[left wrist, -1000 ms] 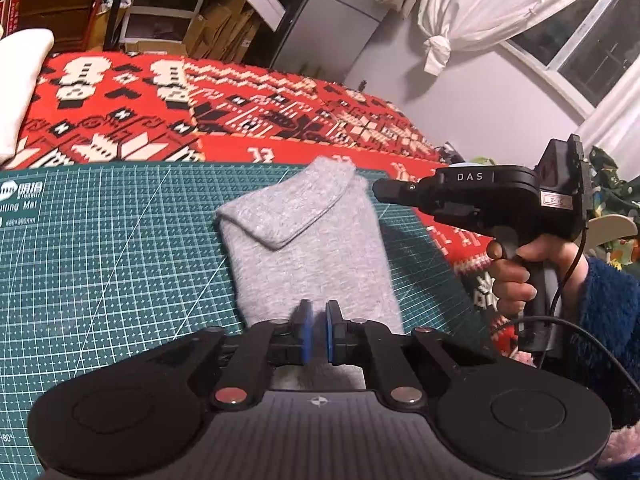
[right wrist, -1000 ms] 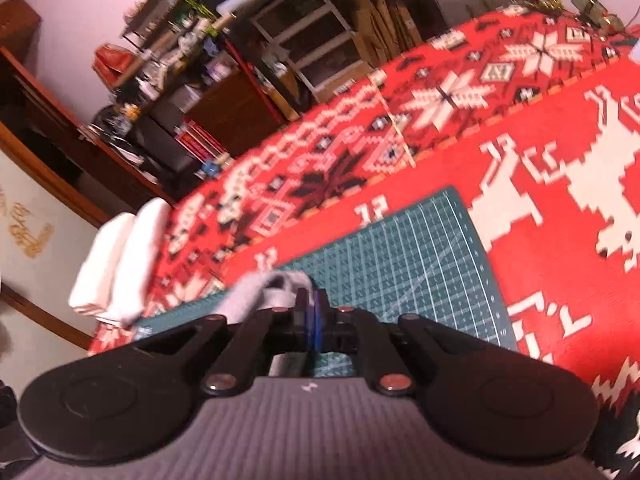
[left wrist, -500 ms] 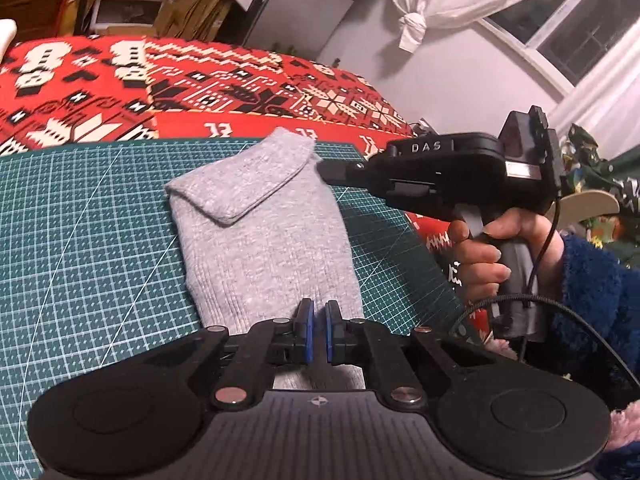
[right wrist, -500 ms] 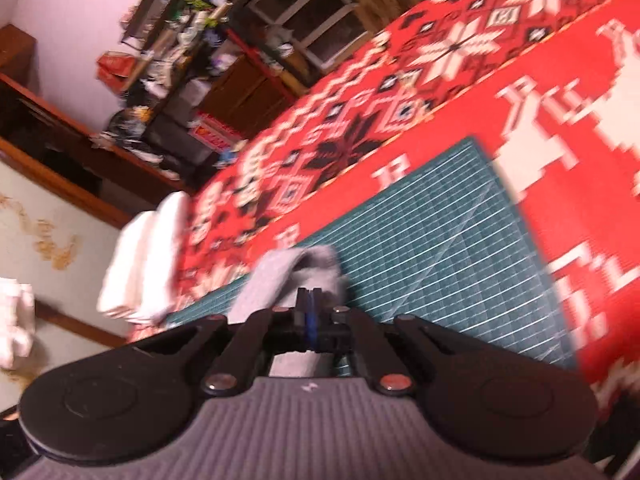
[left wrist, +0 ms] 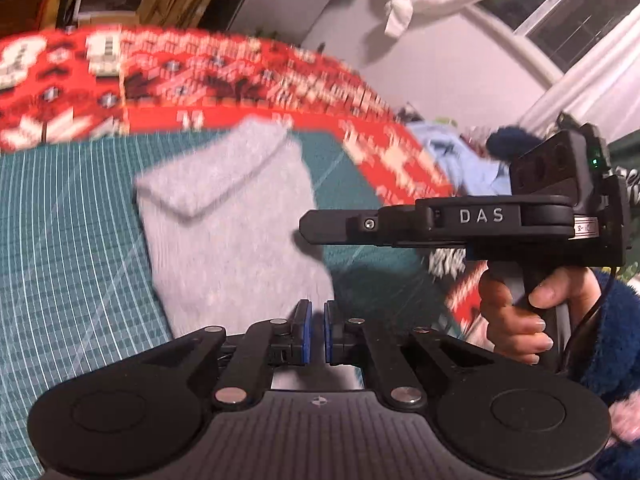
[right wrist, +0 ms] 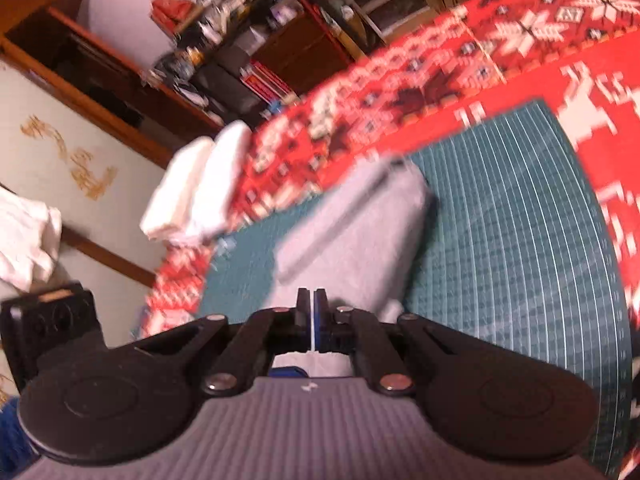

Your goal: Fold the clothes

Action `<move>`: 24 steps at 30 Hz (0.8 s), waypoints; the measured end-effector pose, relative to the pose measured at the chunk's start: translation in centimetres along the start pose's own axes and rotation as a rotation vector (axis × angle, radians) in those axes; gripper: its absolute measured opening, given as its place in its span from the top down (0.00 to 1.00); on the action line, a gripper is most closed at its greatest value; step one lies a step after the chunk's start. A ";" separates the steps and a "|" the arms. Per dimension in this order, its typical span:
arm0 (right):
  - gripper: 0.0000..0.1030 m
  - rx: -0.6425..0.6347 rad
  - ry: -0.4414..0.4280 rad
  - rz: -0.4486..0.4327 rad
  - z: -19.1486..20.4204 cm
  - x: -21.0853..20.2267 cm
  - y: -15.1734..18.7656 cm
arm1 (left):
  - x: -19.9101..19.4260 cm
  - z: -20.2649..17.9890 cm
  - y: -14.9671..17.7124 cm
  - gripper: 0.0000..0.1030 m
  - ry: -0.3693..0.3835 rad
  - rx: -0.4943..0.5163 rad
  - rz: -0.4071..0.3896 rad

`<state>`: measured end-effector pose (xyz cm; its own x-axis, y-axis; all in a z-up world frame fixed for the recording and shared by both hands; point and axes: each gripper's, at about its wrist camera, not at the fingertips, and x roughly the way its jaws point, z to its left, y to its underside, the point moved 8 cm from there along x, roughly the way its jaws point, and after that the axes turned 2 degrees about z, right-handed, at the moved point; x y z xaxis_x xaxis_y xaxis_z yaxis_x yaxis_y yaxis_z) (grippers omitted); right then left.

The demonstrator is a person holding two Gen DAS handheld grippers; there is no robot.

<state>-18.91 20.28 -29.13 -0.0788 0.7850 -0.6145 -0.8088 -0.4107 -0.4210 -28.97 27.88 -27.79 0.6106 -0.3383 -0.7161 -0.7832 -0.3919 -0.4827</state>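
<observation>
The grey garment [left wrist: 228, 224] lies folded on the green cutting mat [left wrist: 68, 240], its flap at 12 o'clock. Since a moment ago the right hand-held gripper [right wrist: 311, 320], pads together and empty, has pulled back toward 3 o'clock; the left hand-held gripper [left wrist: 315, 332], slightly apart, holds nothing. This fold looks finished.

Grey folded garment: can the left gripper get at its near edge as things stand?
Probably yes. The left gripper, pads slightly apart, points at the grey folded garment on the green cutting mat, nothing between. The right gripper hangs off to the side.
</observation>
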 end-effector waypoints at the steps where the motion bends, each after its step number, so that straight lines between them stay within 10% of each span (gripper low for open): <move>1: 0.99 0.003 0.012 0.008 -0.4 0.2 0.6 | 0.0 0.1 0.5 0.95 0.006 -0.005 -0.005; 10: 0.94 -0.097 -0.016 0.019 2.3 -2.0 2.9 | -4.0 0.4 1.2 0.95 0.017 -0.056 -0.104; 24: 1.00 -0.276 0.037 0.222 3.6 -1.0 7.6 | -3.2 2.6 5.4 0.95 0.043 -0.128 0.029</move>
<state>-27.07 18.05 -29.27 -0.2098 0.6473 -0.7328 -0.5861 -0.6831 -0.4356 -35.46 29.06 -29.39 0.5945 -0.3862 -0.7053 -0.7809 -0.4862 -0.3921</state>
